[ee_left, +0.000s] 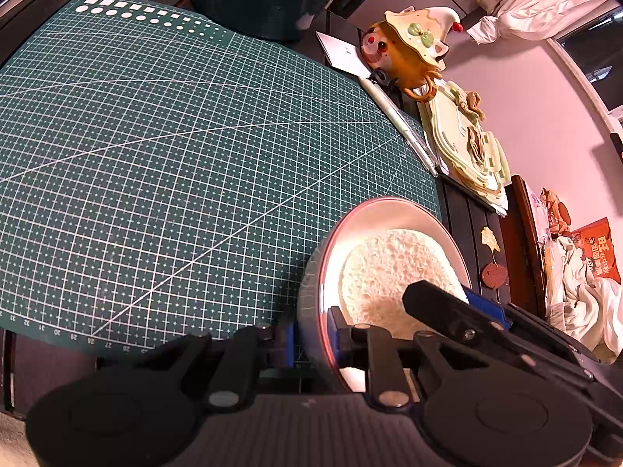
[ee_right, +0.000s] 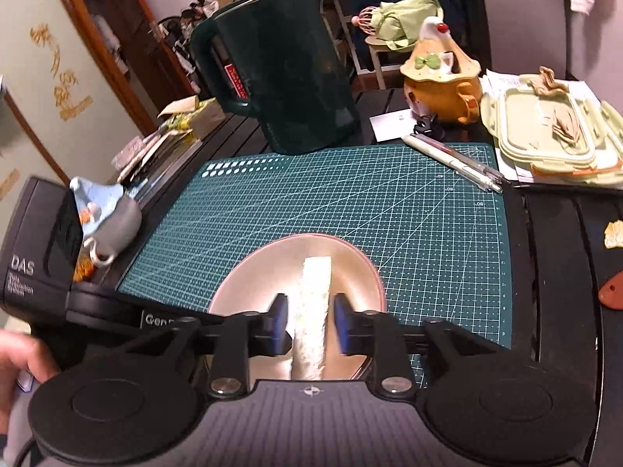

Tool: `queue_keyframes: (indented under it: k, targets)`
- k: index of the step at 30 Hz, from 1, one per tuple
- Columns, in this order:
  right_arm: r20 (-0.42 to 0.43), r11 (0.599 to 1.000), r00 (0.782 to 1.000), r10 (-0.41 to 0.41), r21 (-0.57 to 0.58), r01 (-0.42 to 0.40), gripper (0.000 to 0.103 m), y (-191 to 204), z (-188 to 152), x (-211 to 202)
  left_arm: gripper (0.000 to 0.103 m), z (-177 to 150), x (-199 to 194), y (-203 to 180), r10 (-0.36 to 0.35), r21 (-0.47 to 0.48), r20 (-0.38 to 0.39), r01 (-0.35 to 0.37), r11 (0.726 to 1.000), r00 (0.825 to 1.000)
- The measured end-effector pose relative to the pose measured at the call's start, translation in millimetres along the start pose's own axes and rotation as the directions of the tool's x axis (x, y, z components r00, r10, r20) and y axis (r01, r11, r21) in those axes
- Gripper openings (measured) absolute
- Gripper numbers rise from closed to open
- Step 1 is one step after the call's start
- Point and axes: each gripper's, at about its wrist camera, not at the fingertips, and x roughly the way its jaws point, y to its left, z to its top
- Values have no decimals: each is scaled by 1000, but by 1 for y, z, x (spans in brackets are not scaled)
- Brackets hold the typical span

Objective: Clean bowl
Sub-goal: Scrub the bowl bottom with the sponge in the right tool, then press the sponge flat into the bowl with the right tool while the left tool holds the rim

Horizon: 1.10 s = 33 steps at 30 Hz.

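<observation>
- Between the right gripper (ee_right: 310, 321) fingers: sponge (ee_right: 311, 311), pinched edge-on, long axis running straight ahead along the fingers and down into the bowl (ee_right: 249, 276).
- Left gripper (ee_left: 311, 336) clamped on the bowl rim, one finger outside the wall, one inside; bowl tilted up on its side, opening facing the right gripper.
- Bowl sits over the near edge of the green cutting mat (ee_left: 175, 155); can't tell if its base touches the mat.
- Key relation: sponge face lies flat against the inner wall, directly ahead of the right gripper, so wiping likely means sweeping across the wall while the left holds steady.
- Further out: dark pitcher (ee_right: 280, 70), cat teapot (ee_right: 440, 85), pens (ee_right: 451, 161), lidded container (ee_right: 545, 124), well apart from the bowl.
</observation>
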Motion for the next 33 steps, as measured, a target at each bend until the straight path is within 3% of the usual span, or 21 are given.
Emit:
queue_keyframes:
  k: [7, 8, 9, 13, 19, 26, 30, 33]
  targets:
    - [6, 998, 999, 33, 60, -33, 29, -7, 9, 9, 18, 0, 0, 0, 1, 5, 2, -1, 1000, 1000]
    - [2, 996, 999, 47, 75, -47, 27, -9, 10, 12, 18, 0, 0, 0, 1, 6, 2, -1, 1000, 1000]
    - [-3, 994, 998, 64, 92, -63, 14, -10, 12, 14, 18, 0, 0, 0, 1, 7, 3, -1, 1000, 1000]
    - [0, 990, 997, 74, 117, -73, 12, -13, 12, 15, 18, 0, 0, 1, -4, 0, 2, 4, 1000, 1000]
    - [111, 955, 975, 192, 206, -212, 12, -25, 14, -8, 18, 0, -1, 5, -5, 0, 3, 5, 1000, 1000]
    - [117, 979, 982, 148, 121, -162, 13, -15, 9, 3, 18, 0, -1, 11, -7, -1, 3, 7, 1000, 1000]
    - [82, 997, 994, 72, 3, -73, 15, -2, 7, 3, 18, 0, 0, 16, -7, 1, 3, 7, 1000, 1000]
    - [83, 996, 994, 68, -63, -62, 16, 6, 5, -2, 18, 0, 1, 21, -9, 0, 3, 9, 1000, 1000]
